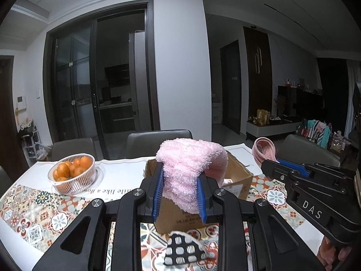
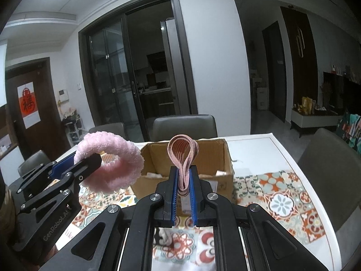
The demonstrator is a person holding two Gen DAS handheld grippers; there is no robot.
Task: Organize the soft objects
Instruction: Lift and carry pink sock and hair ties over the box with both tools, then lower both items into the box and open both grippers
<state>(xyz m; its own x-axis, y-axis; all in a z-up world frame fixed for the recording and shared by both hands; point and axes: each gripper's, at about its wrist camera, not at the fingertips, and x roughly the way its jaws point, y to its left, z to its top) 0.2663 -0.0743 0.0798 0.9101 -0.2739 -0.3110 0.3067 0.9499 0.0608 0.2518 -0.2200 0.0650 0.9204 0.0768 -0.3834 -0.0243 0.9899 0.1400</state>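
With my left gripper [image 1: 180,194] pinching the fluffy pink band [image 1: 191,164] and the right gripper [image 2: 182,194] clamped on the pink strap loop [image 2: 183,153], I figured both should go over the cardboard box [image 2: 209,158] just ahead before letting go.

Right gripper [image 2: 183,181] pinches a looped pink ribbed band [image 2: 183,155] between blue fingers [image 2: 173,195]; behind it, an open cardboard box [image 2: 209,158] on the patterned worktop [image 2: 282,201]; at left, the left gripper [image 2: 90,164] holds a fluffy pink cloth [image 2: 117,169].
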